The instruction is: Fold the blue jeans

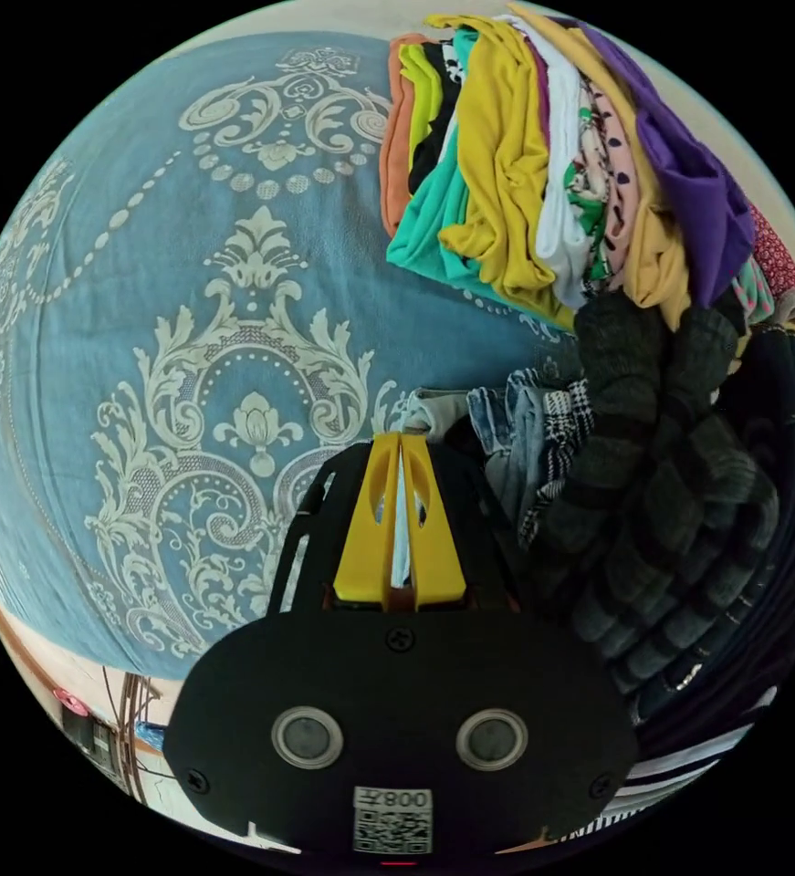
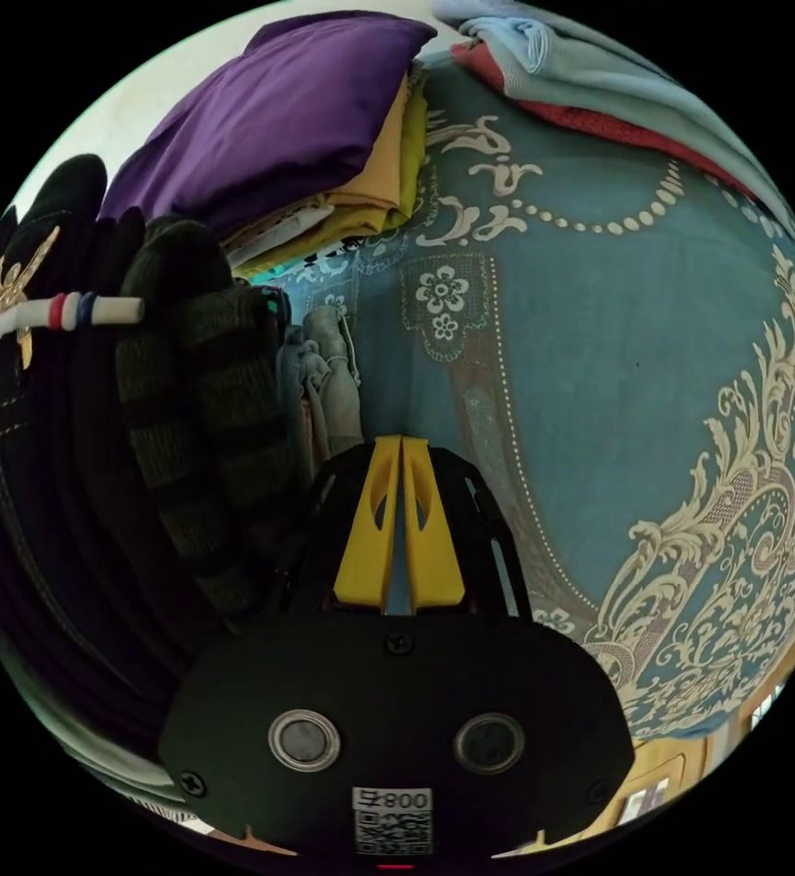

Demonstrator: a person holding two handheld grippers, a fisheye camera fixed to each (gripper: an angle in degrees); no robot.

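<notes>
The blue jeans (image 1: 503, 422) lie crumpled on the patterned blue bedspread (image 1: 141, 301), half under a dark knitted garment (image 1: 662, 484). My left gripper (image 1: 401, 438) is shut, its yellow jaws pressed together on a pale edge of the jeans, and a strip of light cloth shows between them. In the right gripper view a pale, bunched fold of the jeans (image 2: 335, 365) sits just beyond and left of my right gripper (image 2: 401, 442). That gripper's jaws are shut, with no cloth visible between them. The dark knit (image 2: 196, 392) covers the rest of the jeans.
A tall stack of folded coloured clothes (image 1: 543, 173) stands behind the jeans, with a purple piece (image 2: 278, 109) on top. Light blue and red garments (image 2: 589, 82) lie at the far edge of the bedspread (image 2: 616, 365). Dark clothing with a white cord (image 2: 41, 319) sits beside the knit.
</notes>
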